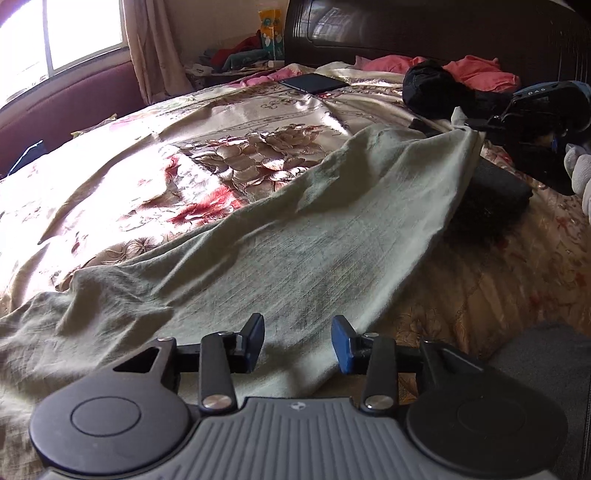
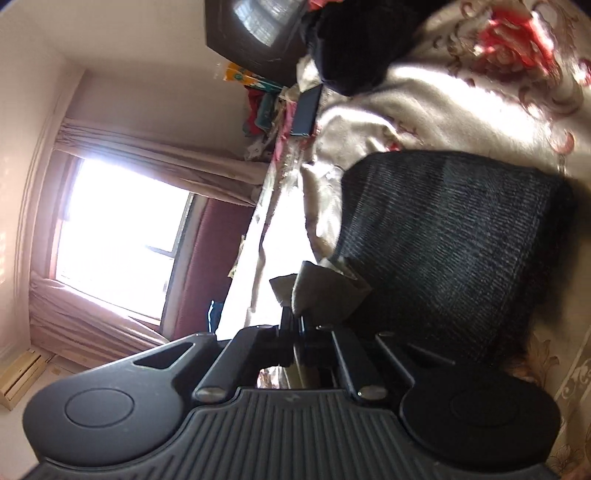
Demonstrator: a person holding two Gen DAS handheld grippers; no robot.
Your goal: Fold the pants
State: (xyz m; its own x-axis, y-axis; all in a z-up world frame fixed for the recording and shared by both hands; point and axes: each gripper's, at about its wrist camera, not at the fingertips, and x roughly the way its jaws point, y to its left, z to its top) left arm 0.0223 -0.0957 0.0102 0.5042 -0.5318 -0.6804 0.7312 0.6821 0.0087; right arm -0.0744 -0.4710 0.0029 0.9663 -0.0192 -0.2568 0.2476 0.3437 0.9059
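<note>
Pale green pants (image 1: 280, 236) stretch across the floral bedspread (image 1: 155, 173) from near left to far right. My left gripper (image 1: 298, 328) hovers over their near part, pads apart and open, with the cloth lying under them and nothing pinched. At the far right my right gripper (image 1: 476, 125) holds the pants' far end lifted off the bed. In the right wrist view, which is rolled sideways, that gripper (image 2: 295, 325) is shut on a bunched edge of the pants (image 2: 317, 291).
A folded black garment (image 1: 495, 192) (image 2: 443, 240) lies under the lifted end. A black clothes heap (image 1: 432, 92), pink clothes (image 1: 476, 72) and a dark flat device (image 1: 314, 83) sit near the headboard (image 1: 424, 33). A white-gloved hand (image 1: 580, 173) shows at the right edge.
</note>
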